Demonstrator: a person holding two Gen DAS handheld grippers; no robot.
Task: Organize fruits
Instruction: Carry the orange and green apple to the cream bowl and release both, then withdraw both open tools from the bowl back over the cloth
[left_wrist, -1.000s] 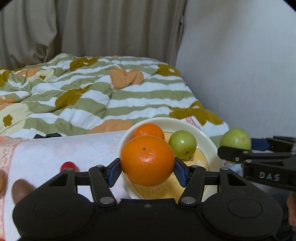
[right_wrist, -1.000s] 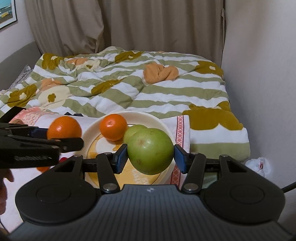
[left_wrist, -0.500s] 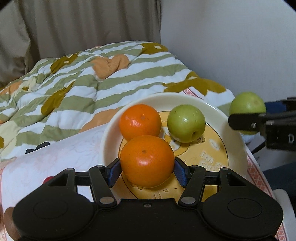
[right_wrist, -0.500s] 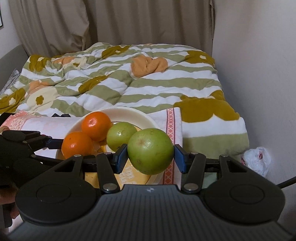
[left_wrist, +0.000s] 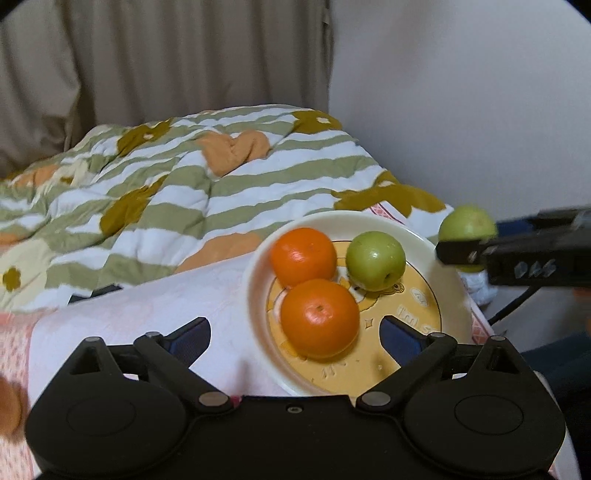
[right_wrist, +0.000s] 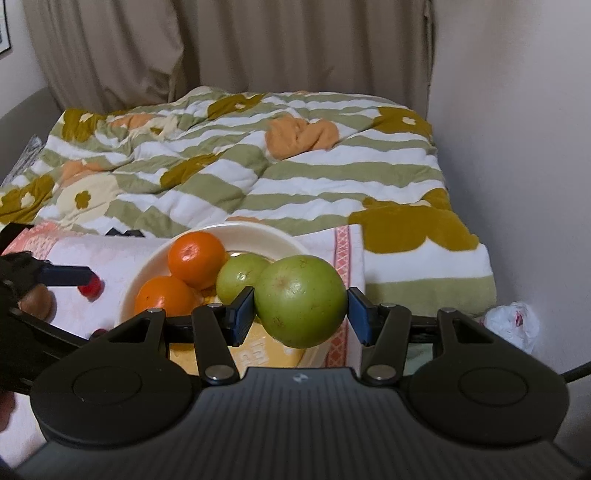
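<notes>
- Left gripper (left_wrist: 295, 334): its fingers (left_wrist: 188, 334) are spreading apart, blue pads clear of the fruit on both sides. The near orange (left_wrist: 319, 319) lies between them, untouched, resting on the plate (left_wrist: 258, 258).
- Right gripper (right_wrist: 301, 308): its fingers (right_wrist: 242, 314) are clenched on a large green apple (right_wrist: 300, 301), one blue pad pressed to each side. The apple hangs above the plate's right edge.
- Plate: cream rim, yellow printed centre. It carries three fruits: the near orange, a second orange (left_wrist: 303, 256) touching it from behind, and a smaller green apple (left_wrist: 376, 260) to the right of the second orange.
- From the right wrist view the same plate (right_wrist: 258, 230) shows both oranges at left, near orange (right_wrist: 164, 297) and far orange (right_wrist: 197, 258), with the small apple (right_wrist: 240, 282) partly behind the gripped one.
- Cloth (left_wrist: 147, 314): pale pink, patterned border, spread under the plate.
- Small red fruit (right_wrist: 90, 288): lies on the cloth left of the plate, just beside a finger of the left gripper as seen from the right wrist view. A brown object (right_wrist: 37, 301) sits near it; its kind cannot be told.
- Quilt (right_wrist: 258, 177): green and white stripes with ochre flowers and orange hearts, covering the bed beyond the plate.
- Curtain (right_wrist: 221, 51): beige, behind the bed.
- Plastic bag (right_wrist: 511, 325): white, crumpled, on the floor at right beside the wall.
</notes>
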